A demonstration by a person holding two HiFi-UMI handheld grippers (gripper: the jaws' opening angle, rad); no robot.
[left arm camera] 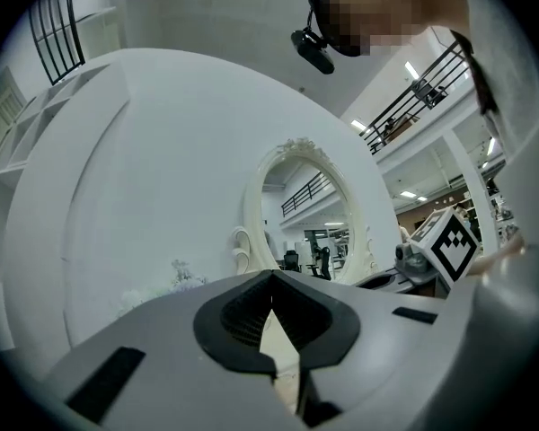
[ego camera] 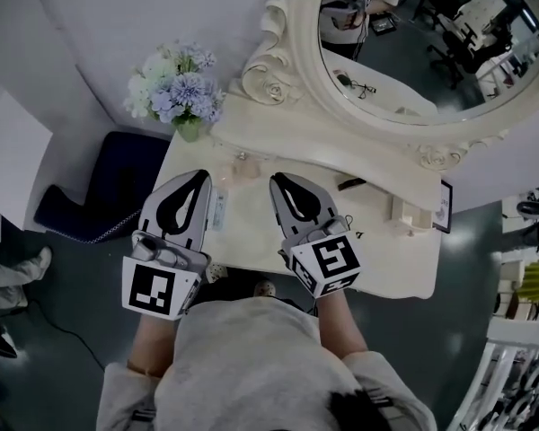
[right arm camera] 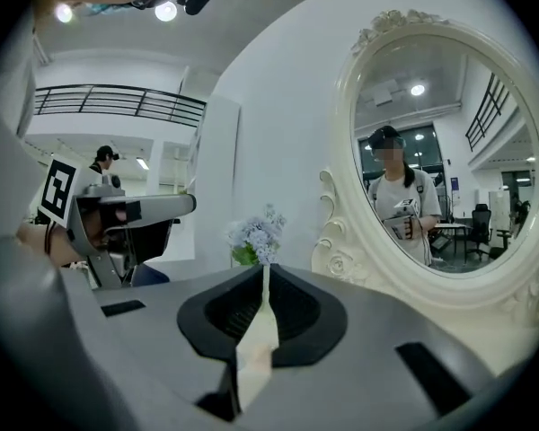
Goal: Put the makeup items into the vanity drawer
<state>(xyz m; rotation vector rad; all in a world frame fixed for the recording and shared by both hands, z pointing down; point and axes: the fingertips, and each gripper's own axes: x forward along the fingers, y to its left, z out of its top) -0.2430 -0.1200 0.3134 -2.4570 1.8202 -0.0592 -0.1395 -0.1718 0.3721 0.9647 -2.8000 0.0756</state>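
**Inspector:** State of the left hand-held gripper (ego camera: 200, 175)?

**Assistant:** Grey shell, black-lined jaws pressed together at the tips, nothing between them. It is held roughly level over the cream-painted table (ego camera: 386, 259), left of centre.

**Inspector:** And the right hand-held gripper (ego camera: 276, 179)?

**Assistant:** Likewise closed tip to tip and empty. It sits beside the left one. Both point toward the oval mirror in its ornate cream frame (ego camera: 404, 70).

**Inspector:** Location of the makeup items?

**Assistant:** All on the table top, none gripped. A slim black stick (ego camera: 350, 184) lies near the mirror base, to the right of the right hand-held gripper and apart from it. A small pinkish item (ego camera: 243, 171) rests between the two sets of tips, toward the back, and is too small to identify. A pale slim tube (ego camera: 219, 212) lies just beside the left hand-held gripper's inner edge.

**Inspector:** The drawer?

**Assistant:** Cannot be made out from above. The person's torso (ego camera: 251, 357) covers the table's front edge.

**Inspector:** Other contents?

**Assistant:** A bunch of pale blue and white flowers (ego camera: 180, 92) at the table's back left corner. A dark blue padded seat (ego camera: 99, 187) stands on the floor to the table's left.
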